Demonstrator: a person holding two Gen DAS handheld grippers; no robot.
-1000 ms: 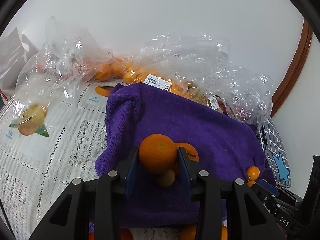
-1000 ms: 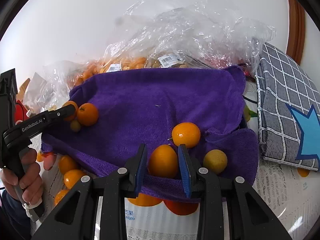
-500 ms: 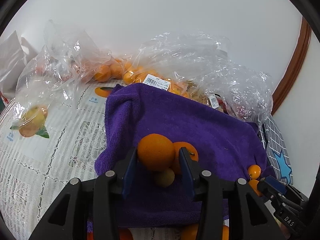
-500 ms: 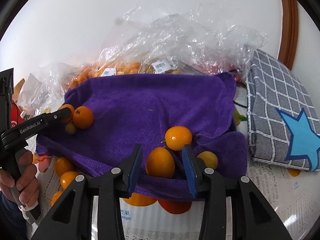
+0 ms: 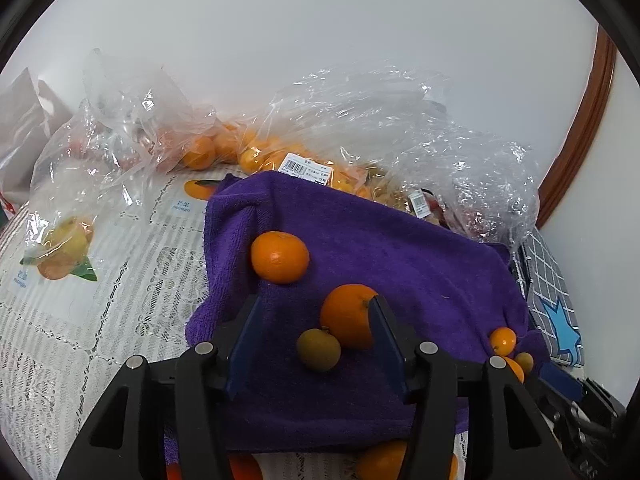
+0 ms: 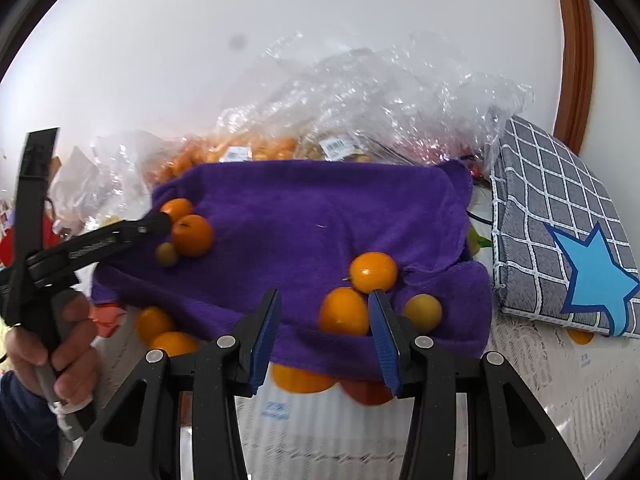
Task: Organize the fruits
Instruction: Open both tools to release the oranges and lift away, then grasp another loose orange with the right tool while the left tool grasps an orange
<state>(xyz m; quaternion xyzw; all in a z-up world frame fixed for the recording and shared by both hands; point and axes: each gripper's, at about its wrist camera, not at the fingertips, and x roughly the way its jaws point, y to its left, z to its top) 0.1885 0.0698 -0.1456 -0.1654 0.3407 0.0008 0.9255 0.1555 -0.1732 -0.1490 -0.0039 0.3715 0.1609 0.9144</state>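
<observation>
While both grippers are gaping wide and holding nothing, the left gripper (image 5: 314, 344) is hovering over the purple terry towel (image 5: 400, 264); the round orange mandarin (image 5: 280, 257) at eleven o'clock seems placed, so another loose fruit likely needs fetching.

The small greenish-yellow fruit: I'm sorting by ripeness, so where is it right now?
In the left wrist view the small greenish-yellow fruit lies on the purple towel, between the open left tool fingers, touching the orange beside it.
</observation>
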